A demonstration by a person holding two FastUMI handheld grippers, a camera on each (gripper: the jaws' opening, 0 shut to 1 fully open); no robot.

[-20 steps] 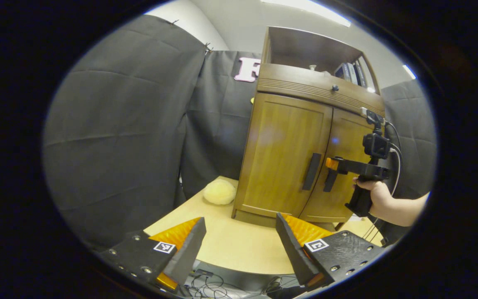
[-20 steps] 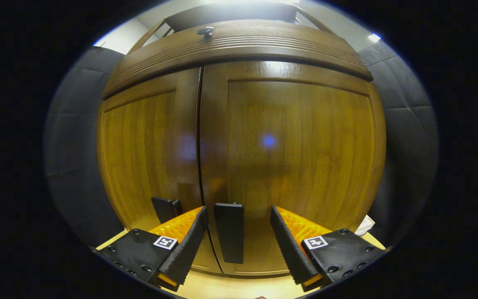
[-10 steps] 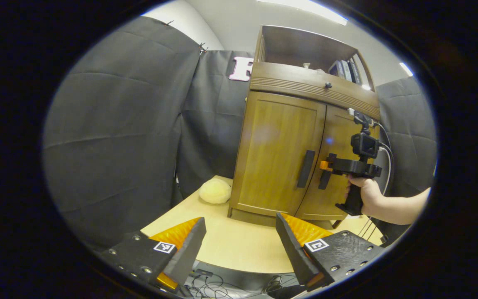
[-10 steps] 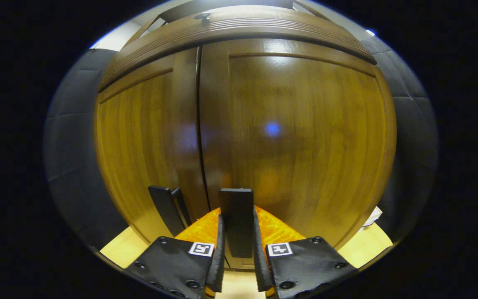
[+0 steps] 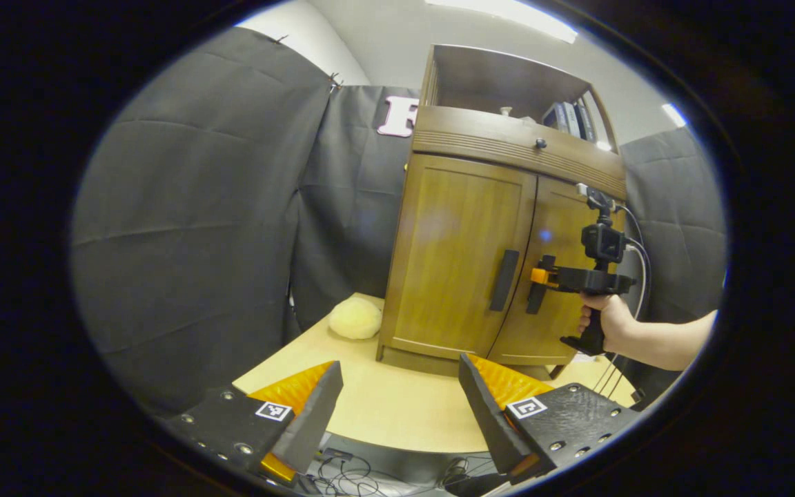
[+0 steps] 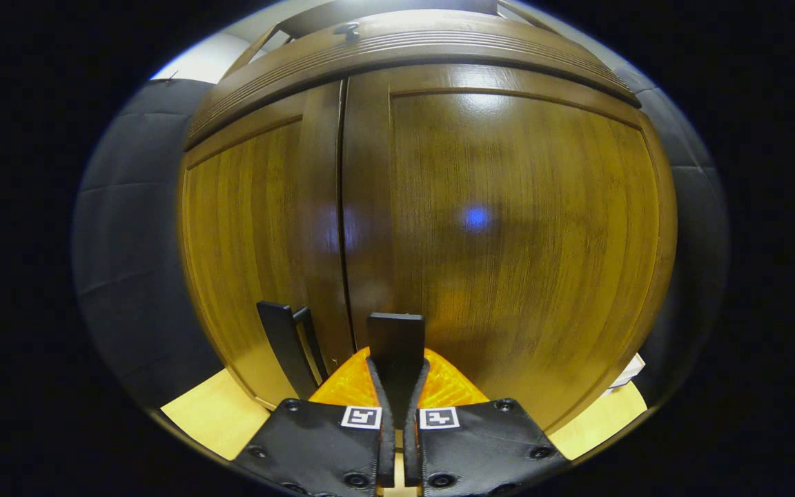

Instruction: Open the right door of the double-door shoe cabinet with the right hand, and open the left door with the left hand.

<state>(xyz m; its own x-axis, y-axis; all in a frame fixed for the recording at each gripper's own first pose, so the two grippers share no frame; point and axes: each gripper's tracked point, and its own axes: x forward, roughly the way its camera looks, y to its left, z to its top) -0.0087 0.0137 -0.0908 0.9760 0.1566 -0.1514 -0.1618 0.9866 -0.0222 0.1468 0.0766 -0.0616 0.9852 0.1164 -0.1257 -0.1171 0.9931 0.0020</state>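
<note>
Currently both doors of the shoe cabinet (image 5: pixel 501 228) look closed — the seam between them reads as a thin unbroken line in the right gripper view, so neither half of the task is finished.

Right gripper (image 6: pixel 397 386): jaws drawn in tight on the right door handle (image 6: pixel 396 345), a dark vertical bar just right of the centre seam, pinched from both sides. The left gripper view confirms it from farther off: a hand (image 5: pixel 604 321) holds that gripper level against the right door (image 6: pixel 508 235), at handle height. Judgement: grasp made, pull not yet begun; the door should swing outward on its hinge at the cabinet's far right edge, so the pull has to follow an arc rather than a straight line.

Left gripper (image 5: pixel 397 393): jaws spread wide, holding nothing, hovering above the desk (image 5: pixel 397 414) well in front of the cabinet. The left door handle (image 5: pixel 504 279) sits just left of the seam, untouched; the left door (image 5: pixel 459 255) is flush.

Beside the cabinet's left foot — a pale plush lump (image 5: pixel 355 319) on the desk, near the left door's likely swing; watch for it.

Remaining: pull right door open, then bring the left gripper to its handle, close, pull.
</note>
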